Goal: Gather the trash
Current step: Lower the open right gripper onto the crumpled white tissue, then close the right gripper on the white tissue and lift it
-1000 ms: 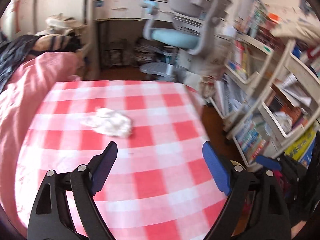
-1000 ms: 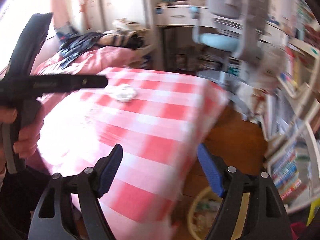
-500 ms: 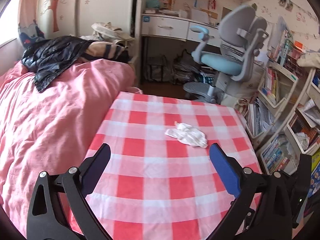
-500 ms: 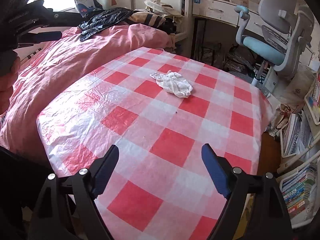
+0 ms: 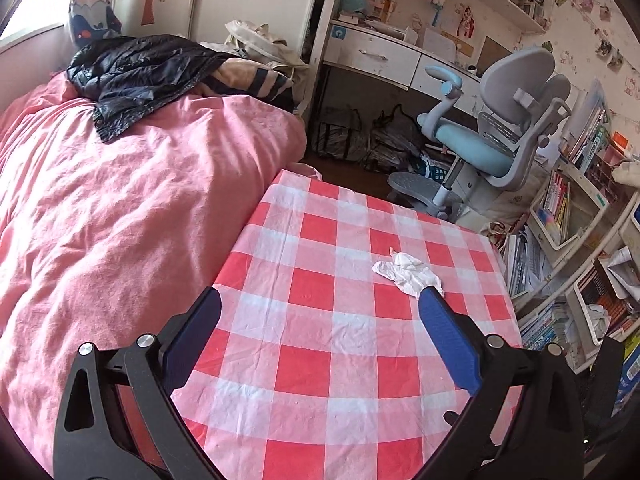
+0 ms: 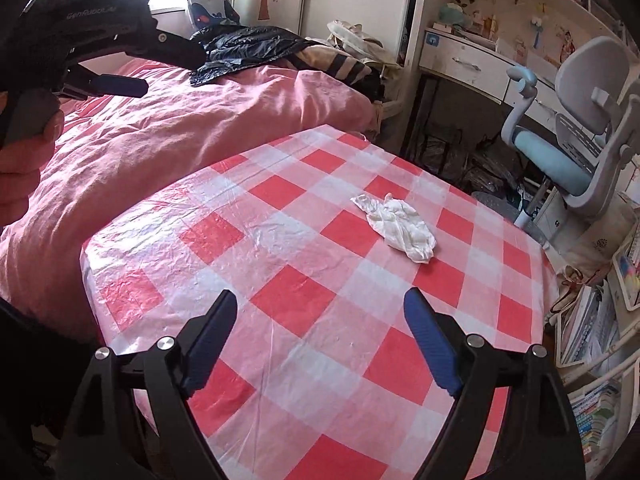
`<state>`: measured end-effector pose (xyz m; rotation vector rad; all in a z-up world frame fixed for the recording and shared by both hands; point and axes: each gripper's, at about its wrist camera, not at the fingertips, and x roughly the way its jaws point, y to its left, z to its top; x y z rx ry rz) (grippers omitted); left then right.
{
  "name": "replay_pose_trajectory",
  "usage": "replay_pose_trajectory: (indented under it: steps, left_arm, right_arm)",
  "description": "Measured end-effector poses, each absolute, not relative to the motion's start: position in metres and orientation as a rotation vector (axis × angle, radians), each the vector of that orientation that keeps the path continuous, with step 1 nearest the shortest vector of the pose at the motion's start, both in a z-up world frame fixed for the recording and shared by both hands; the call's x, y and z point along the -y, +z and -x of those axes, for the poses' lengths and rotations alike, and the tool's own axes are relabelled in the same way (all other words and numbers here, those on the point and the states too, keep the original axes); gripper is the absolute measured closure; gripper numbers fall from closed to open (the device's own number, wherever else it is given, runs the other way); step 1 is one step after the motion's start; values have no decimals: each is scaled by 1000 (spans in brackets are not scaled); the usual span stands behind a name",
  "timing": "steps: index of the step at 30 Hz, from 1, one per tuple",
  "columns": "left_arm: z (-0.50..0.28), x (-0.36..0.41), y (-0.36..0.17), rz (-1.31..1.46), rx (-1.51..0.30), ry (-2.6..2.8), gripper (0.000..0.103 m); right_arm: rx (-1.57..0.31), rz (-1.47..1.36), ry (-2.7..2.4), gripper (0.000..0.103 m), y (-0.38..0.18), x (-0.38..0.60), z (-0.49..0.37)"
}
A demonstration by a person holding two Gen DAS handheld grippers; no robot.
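Over on the left lies a bed with a big pink wrinkled blanket (image 5: 132, 208), and a shiny black puffy jacket (image 5: 140, 68) sits on its far end. In the right wrist view, the person's left hand (image 6: 24, 160) is at the far left, over the bed, and it grips the handle of the left gripper (image 5: 318, 334).

Next to the bed stands the table with a red and white checked plastic cloth (image 5: 320, 320). The left gripper hangs over its near side. Its two blue pads are wide apart and nothing is between them. The right gripper (image 6: 320, 332) also hangs over the near side of the table. Its blue pads are far apart too, with only the cloth showing in the gap.

The trash is a crumpled white paper tissue (image 6: 400, 226) (image 5: 408, 274). It lies flat on the cloth, toward the far right part of the table. In the left wrist view it sits just past the tip of the right-hand pad, but I cannot tell if they touch. In the right wrist view it is well apart from both pads.

Farther right, behind the table, is a grey office chair with a light blue seat (image 5: 492, 148) next to a white desk with drawers (image 5: 384, 56). At the far right are white shelves full of books (image 5: 576, 216).
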<state>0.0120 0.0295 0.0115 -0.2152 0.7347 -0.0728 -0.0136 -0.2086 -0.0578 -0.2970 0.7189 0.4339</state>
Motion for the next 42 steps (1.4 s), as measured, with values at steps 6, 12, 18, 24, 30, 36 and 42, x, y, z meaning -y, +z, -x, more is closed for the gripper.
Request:
replay_pose_trajectory:
  steps: [6,12,18,24,30,36,42]
  left_arm:
    - [-12,-33,12,228,-731,-71,8]
    - [-13,-33,12,224,-731,-69,7]
    - [-13,-33,12,219,-731,-67,8]
    - [-14,-33,11,214,-731,-63,8]
    - [-20,-33,4,190,-753,-49,7]
    - [-29,-27,1,163,-761,-35,7]
    - [-38,-16,-2,126,-771,-25,8]
  right_arm:
    - [-720,306,435,21,-60,205,12]
    - [-720,307,434,19,-60,204,12]
    - [-716,304,434,18,-60,205,12]
    - [-691,289,445,17,-57,207,7]
    - [-736,255,421,16,-68,216,-48]
    - [-807,172,381,16,-90,227,-121]
    - [-929,155,372,33,-125,226,-169]
